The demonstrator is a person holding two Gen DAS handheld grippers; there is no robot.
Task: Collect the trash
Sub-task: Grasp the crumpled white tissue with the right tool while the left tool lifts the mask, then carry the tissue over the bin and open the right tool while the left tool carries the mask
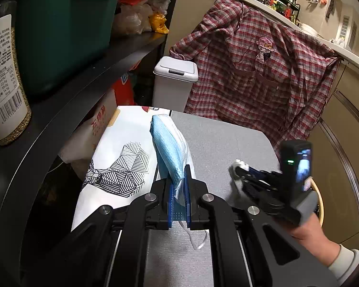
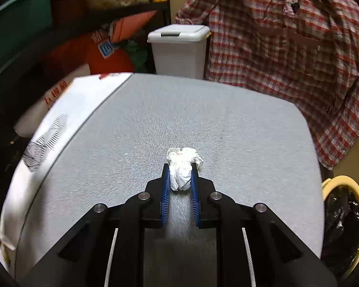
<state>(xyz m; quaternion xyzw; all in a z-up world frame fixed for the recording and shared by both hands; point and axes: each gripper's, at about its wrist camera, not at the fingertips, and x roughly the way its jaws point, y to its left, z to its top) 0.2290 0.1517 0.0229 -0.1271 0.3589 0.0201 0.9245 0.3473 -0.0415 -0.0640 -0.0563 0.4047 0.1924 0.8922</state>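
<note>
My left gripper (image 1: 178,181) is shut on a folded blue face mask (image 1: 167,148) and holds it upright above the grey table (image 1: 217,143); its white ear loop hangs below the fingers. My right gripper (image 2: 180,169) is shut on a crumpled white tissue (image 2: 183,167) just above the grey table (image 2: 155,119). The right gripper also shows in the left wrist view (image 1: 239,169), to the right of the mask, with the tissue at its tip.
A white lidded trash bin (image 1: 176,81) stands beyond the table's far edge, also in the right wrist view (image 2: 179,47). A yellow-rimmed bin with a black liner (image 2: 344,220) sits at the table's right. A plaid shirt (image 1: 263,71) hangs behind. Black shelves (image 1: 83,76) stand left; a white patterned bag (image 1: 117,157) lies on the table's left.
</note>
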